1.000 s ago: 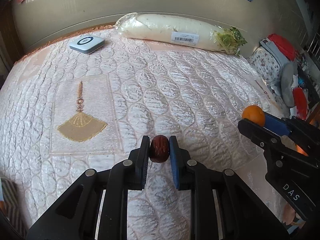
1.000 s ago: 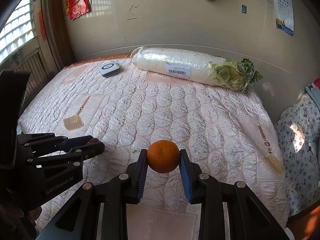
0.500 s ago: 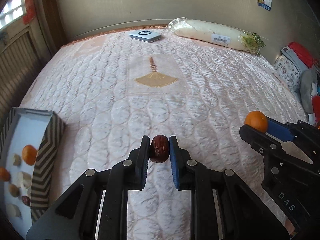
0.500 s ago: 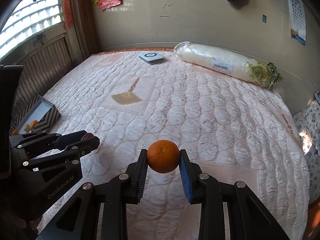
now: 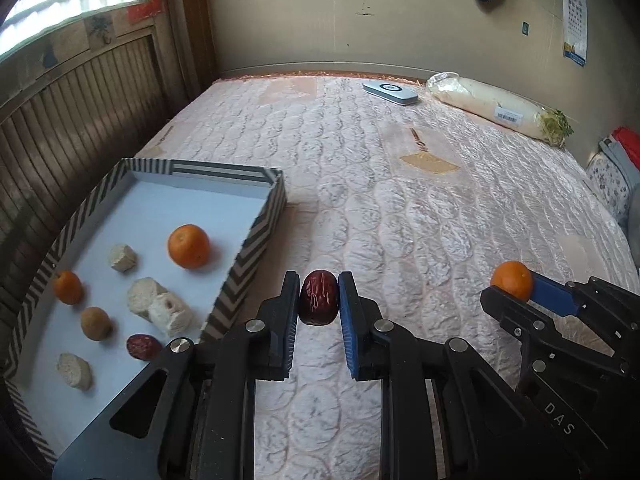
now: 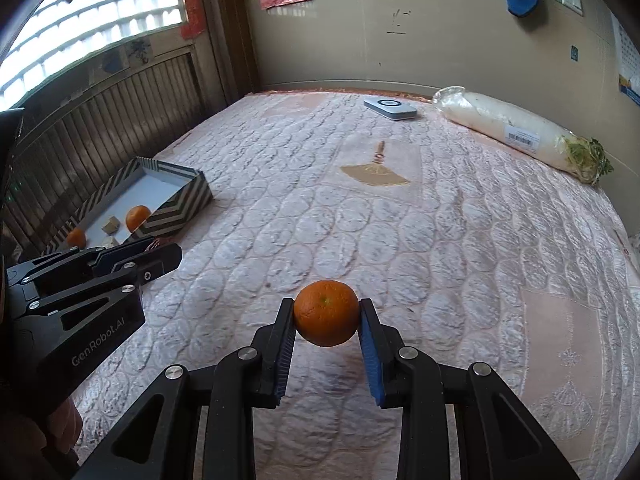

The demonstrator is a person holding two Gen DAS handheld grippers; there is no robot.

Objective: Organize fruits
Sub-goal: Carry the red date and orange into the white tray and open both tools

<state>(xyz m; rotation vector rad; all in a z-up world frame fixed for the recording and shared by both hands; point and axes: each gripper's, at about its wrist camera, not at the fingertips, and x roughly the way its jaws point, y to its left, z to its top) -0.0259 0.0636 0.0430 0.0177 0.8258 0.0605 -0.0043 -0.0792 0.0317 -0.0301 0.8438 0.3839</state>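
Observation:
My left gripper is shut on a dark red jujube and holds it above the quilt, just right of the striped box. The box has a white floor and holds two oranges, a jujube and several pale chunks. My right gripper is shut on an orange above the quilt; it also shows at the right of the left wrist view. The left gripper shows at the left of the right wrist view, near the box.
The pink quilted bed fills the scene. A wrapped white radish and a small white device lie at the far side near the wall. A wooden slatted wall stands behind the box. Cloth items lie at the right.
Both grippers have swung left with their fruits held. The striped box has come into full view at the left, close to the left gripper.

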